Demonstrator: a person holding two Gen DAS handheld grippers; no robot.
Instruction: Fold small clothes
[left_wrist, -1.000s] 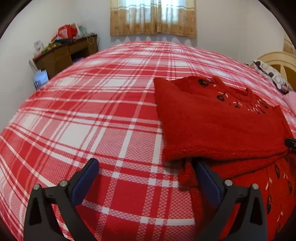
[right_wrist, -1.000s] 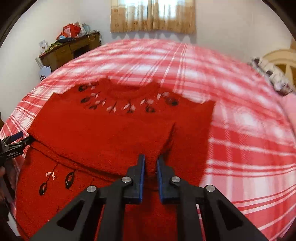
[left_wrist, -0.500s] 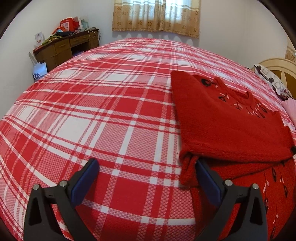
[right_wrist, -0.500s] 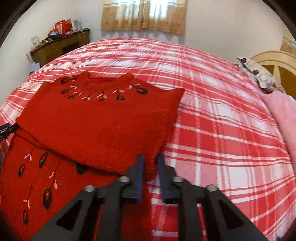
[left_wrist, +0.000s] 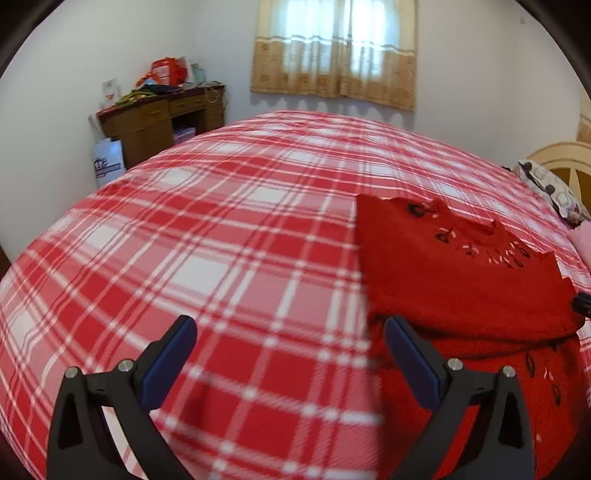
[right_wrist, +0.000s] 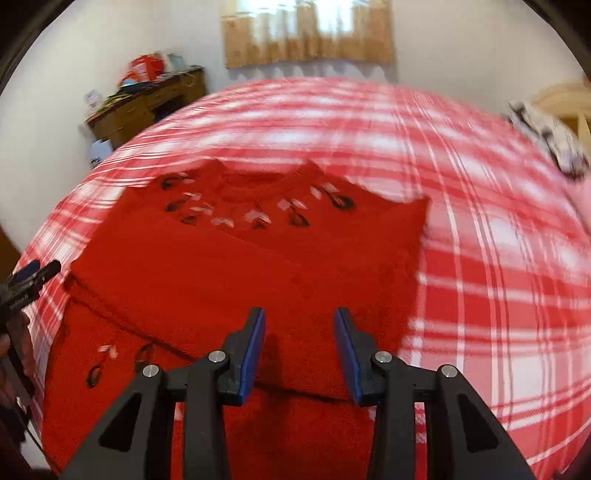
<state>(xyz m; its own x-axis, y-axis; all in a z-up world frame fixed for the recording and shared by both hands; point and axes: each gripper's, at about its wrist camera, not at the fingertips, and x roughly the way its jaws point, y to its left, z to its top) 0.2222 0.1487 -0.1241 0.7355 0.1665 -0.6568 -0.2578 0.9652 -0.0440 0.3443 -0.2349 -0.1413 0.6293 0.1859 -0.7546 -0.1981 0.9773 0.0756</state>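
Observation:
A small red knitted sweater (right_wrist: 236, 273) with dark leaf motifs lies on the red-and-white plaid bed (right_wrist: 498, 258), both sleeves folded across its front. My right gripper (right_wrist: 299, 343) is open and empty, above the folded sleeve's lower edge. In the left wrist view the sweater (left_wrist: 461, 280) lies at right. My left gripper (left_wrist: 288, 354) is wide open and empty over the bedspread (left_wrist: 221, 258), its right finger (left_wrist: 410, 358) at the sweater's left edge. The left gripper's tip (right_wrist: 33, 271) shows at the right wrist view's left edge.
A wooden desk (left_wrist: 159, 118) piled with clutter stands against the far left wall, a white bag (left_wrist: 107, 166) beside it. A curtained window (left_wrist: 332, 51) is on the far wall. A patterned pillow (left_wrist: 554, 192) and cream headboard (left_wrist: 561, 158) are at right.
My right gripper has opened and let go of the sleeve it was pinching, leaving it folded on the sweater. My left gripper stayed open and drew back from the sweater's edge.

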